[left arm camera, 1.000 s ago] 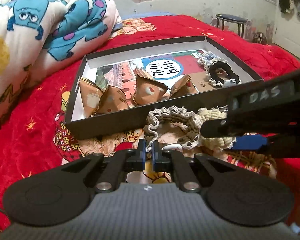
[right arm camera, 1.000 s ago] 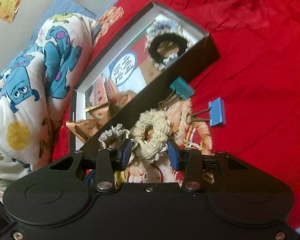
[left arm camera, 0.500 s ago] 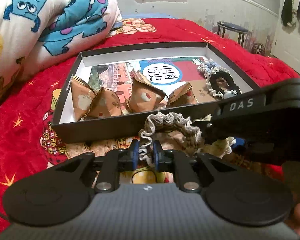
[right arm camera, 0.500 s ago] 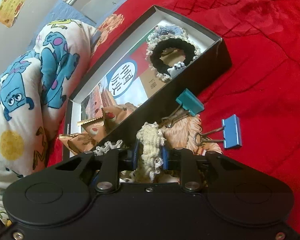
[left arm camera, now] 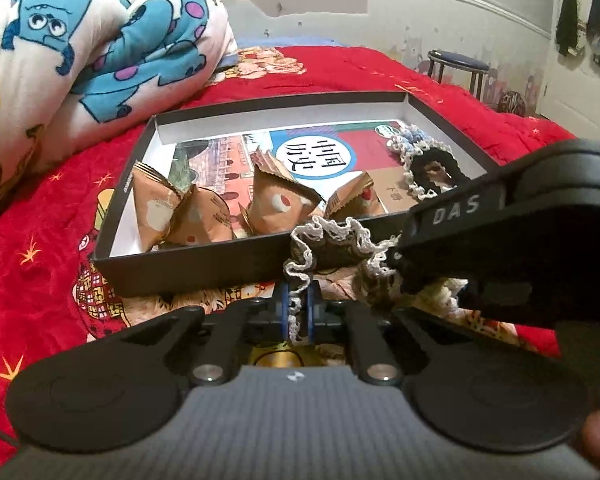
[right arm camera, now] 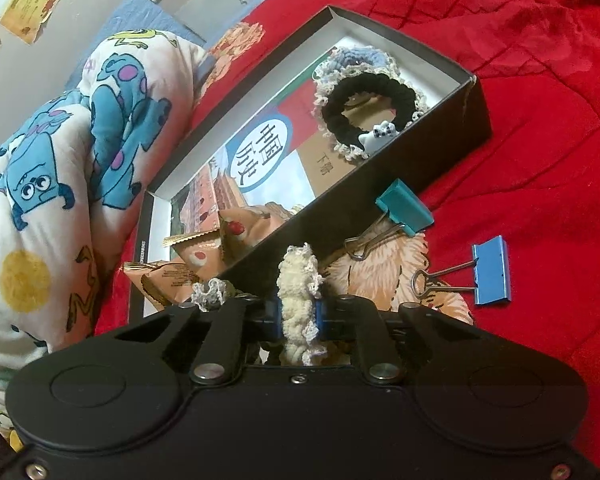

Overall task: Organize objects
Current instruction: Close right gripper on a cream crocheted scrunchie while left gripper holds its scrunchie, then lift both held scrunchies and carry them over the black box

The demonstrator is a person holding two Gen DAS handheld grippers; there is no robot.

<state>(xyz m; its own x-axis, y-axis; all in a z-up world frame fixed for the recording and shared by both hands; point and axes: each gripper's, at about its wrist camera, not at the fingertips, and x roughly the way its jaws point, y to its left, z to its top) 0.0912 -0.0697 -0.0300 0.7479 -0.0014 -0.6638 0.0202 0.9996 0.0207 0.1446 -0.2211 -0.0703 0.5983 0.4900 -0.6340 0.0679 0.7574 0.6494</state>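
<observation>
My left gripper (left arm camera: pixel 298 316) is shut on a grey lace-edged scrunchie (left arm camera: pixel 332 242), lifted in front of the black box (left arm camera: pixel 188 268). My right gripper (right arm camera: pixel 298 314) is shut on a cream knitted scrunchie (right arm camera: pixel 298 280), raised just before the box's near wall (right arm camera: pixel 340 208). The right gripper's body (left arm camera: pixel 500 236) crosses the left wrist view at right. In the box lie a book (left arm camera: pixel 320 156), several brown snack packets (left arm camera: pixel 276 200) and a black scrunchie (right arm camera: pixel 364 100) over a blue one (right arm camera: pixel 356 56).
A teal binder clip (right arm camera: pixel 404 208) and a blue binder clip (right arm camera: pixel 490 276) lie on the red bedspread (right arm camera: pixel 540 120) by the box. A rolled monster-print blanket (left arm camera: pixel 80 60) lies left. A stool (left arm camera: pixel 458 66) stands by the far wall.
Both grippers closed on their scrunchies and lifted them off the bedspread. The right gripper was open around the cream one a second ago.
</observation>
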